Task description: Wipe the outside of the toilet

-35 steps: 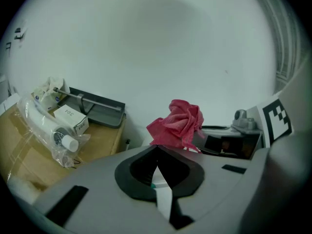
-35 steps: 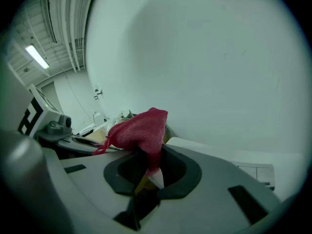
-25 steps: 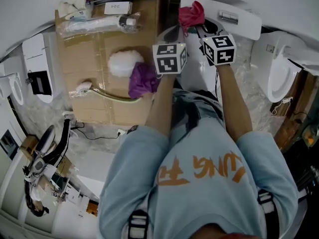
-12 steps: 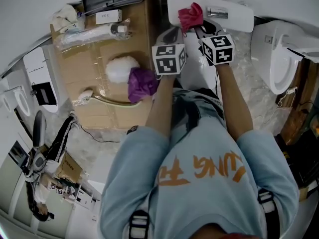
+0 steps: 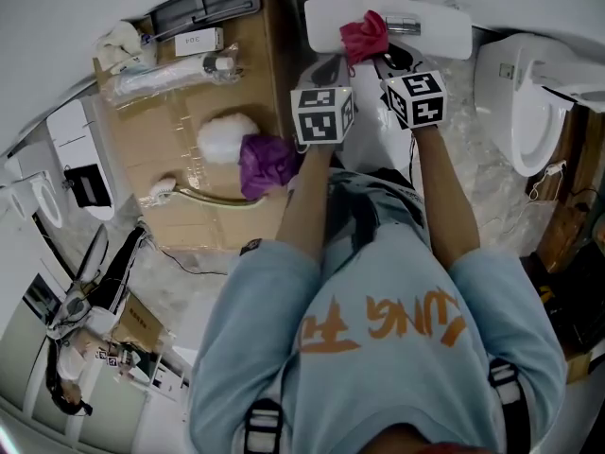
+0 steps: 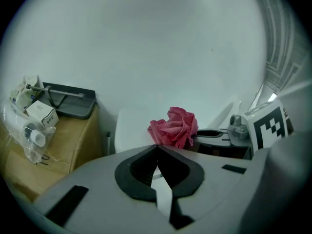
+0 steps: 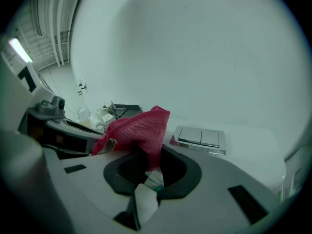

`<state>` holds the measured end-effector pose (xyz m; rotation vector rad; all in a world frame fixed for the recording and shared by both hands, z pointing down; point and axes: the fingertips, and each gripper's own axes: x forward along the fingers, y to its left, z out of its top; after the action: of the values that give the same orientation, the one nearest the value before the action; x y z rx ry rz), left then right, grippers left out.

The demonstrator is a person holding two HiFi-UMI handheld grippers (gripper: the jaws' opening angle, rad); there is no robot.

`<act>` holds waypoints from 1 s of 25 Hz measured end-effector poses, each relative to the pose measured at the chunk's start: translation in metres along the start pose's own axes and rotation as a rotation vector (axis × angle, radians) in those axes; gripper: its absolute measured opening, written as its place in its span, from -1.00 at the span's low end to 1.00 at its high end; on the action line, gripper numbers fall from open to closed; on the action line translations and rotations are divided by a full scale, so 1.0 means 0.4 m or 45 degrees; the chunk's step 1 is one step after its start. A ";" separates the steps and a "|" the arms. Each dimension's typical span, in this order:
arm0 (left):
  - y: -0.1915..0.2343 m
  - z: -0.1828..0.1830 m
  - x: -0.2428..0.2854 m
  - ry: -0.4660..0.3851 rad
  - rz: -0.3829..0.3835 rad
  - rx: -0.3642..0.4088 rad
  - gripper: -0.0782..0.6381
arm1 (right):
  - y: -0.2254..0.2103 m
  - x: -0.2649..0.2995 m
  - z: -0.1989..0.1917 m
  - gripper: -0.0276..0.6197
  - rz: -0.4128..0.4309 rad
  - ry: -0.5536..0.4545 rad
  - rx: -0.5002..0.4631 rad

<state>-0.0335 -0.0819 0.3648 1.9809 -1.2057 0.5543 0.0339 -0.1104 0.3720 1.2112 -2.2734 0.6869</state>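
Right gripper (image 7: 148, 174) clamped on a crumpled pink cloth (image 7: 139, 130), cloth over the far white toilet tank lid (image 5: 444, 38), just left of the flush plate (image 7: 201, 138), contact with the lid unclear, left gripper (image 6: 157, 167) alongside with jaws together and empty, toilet body (image 5: 376, 145) mostly hidden by the person's arms.

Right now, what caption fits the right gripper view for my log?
Right gripper grips a pink cloth beside the toilet tank's flush buttons.
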 end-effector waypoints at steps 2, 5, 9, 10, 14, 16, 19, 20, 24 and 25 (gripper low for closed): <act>-0.018 0.002 0.008 0.005 -0.011 0.013 -0.71 | -0.016 -0.011 -0.004 -0.68 -0.008 0.000 0.005; -0.046 0.002 0.020 0.015 -0.029 0.032 -0.71 | -0.044 -0.031 -0.013 -0.68 -0.028 -0.006 0.020; -0.084 0.000 0.036 0.029 -0.057 0.069 -0.71 | -0.073 -0.054 -0.024 -0.67 -0.029 -0.007 0.013; -0.092 0.000 0.040 0.034 -0.063 0.077 -0.71 | -0.079 -0.058 -0.026 -0.67 -0.030 -0.006 0.012; -0.122 -0.001 0.055 0.057 -0.083 0.110 -0.71 | -0.106 -0.076 -0.037 -0.67 -0.044 -0.006 0.027; -0.135 -0.002 0.061 0.065 -0.093 0.125 -0.71 | -0.124 -0.088 -0.044 -0.67 -0.059 -0.012 0.046; -0.154 -0.004 0.071 0.073 -0.097 0.143 -0.71 | -0.160 -0.111 -0.056 -0.67 -0.096 -0.026 0.085; -0.162 -0.003 0.075 0.075 -0.101 0.149 -0.71 | -0.172 -0.119 -0.059 -0.67 -0.106 -0.031 0.095; -0.203 -0.004 0.091 0.088 -0.130 0.184 -0.71 | -0.215 -0.148 -0.069 -0.67 -0.144 -0.043 0.129; -0.212 -0.004 0.096 0.093 -0.138 0.192 -0.71 | -0.227 -0.155 -0.072 -0.67 -0.154 -0.046 0.139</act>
<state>0.0595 -0.0782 0.3606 2.1189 -1.0315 0.6731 0.1472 -0.0983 0.3749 1.4099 -2.1947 0.7573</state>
